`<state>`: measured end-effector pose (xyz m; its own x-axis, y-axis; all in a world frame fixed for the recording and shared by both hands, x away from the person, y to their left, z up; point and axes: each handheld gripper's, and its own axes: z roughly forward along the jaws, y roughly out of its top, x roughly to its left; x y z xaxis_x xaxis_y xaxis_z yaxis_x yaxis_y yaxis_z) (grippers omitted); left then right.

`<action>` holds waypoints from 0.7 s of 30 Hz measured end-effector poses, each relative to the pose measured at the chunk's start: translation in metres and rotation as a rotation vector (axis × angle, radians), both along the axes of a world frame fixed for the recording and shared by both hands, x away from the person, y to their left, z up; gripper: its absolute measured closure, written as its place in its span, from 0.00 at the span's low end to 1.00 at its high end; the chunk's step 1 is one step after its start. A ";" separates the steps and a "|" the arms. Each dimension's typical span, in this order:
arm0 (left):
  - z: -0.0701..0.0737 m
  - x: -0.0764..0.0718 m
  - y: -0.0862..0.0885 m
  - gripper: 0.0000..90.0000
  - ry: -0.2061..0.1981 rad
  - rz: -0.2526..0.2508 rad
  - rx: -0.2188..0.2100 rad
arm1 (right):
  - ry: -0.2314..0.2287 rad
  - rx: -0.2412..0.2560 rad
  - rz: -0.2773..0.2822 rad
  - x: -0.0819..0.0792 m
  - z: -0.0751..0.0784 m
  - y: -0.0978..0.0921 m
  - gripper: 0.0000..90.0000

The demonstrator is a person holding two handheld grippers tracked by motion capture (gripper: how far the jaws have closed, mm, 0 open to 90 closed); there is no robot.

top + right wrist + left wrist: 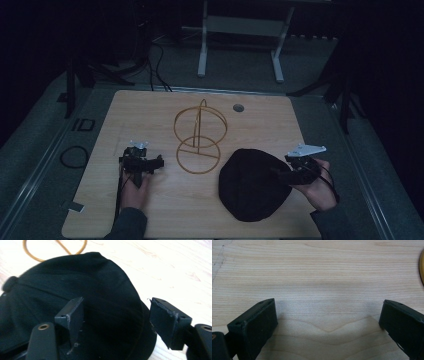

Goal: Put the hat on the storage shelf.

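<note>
Dim room, pale wood table [150,210]. Black cap [252,184]: laid flat at the table's 5 o'clock, just beside the gold wire stand [199,137]. Right gripper [115,317]: jaws parted astride the cap's edge, nothing clamped; a square bite on the rim is advised before lifting. Left gripper [327,322]: released, over bare wood at 8 o'clock. No brand or writing is legible.

Wire stand [199,137] mid-table [150,210], cap [252,184] right in front, left tool [141,162] left of stand
</note>
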<state>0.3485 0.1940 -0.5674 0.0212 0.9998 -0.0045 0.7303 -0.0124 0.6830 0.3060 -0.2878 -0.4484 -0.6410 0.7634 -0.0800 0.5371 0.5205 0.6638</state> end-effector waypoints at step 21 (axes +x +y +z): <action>0.000 0.000 0.000 0.01 0.000 -0.001 0.001 | 0.135 -0.073 0.229 0.012 -0.002 0.023 0.16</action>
